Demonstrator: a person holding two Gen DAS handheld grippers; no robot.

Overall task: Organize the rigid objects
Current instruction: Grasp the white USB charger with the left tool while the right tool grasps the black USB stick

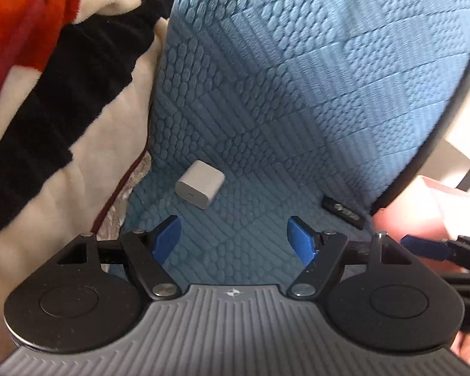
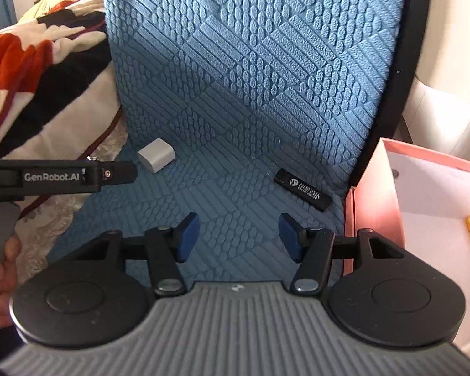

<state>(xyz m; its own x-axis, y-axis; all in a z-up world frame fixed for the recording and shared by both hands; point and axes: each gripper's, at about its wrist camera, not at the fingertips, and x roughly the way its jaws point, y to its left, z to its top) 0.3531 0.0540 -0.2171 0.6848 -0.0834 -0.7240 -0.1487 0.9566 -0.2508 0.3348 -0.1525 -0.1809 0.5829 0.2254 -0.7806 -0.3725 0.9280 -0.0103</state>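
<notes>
white cube charger (image 1: 200, 184): lying on blue textured cushion (image 1: 297, 94); probably light, stiff, smooth; pinching flat opposite sides.
black flat stick (image 2: 303, 190): likely light, rigid; taking long edges.
left tongs (image 1: 233, 239): gaping, empty.
right tongs (image 2: 238, 236): released, holding nothing.

Your pink box (image 2: 423, 188) runs off the right edge of the right wrist view; the print on the black stick (image 2: 304, 189) is too small to read.

Each gripper (image 2: 238, 237) has blue finger pads (image 2: 188, 236), black linkage arms with silver pivot screws, and a ribbed grey housing. The left gripper (image 2: 116, 174) carries white "GenRobot.AI" lettering on its black side.
</notes>
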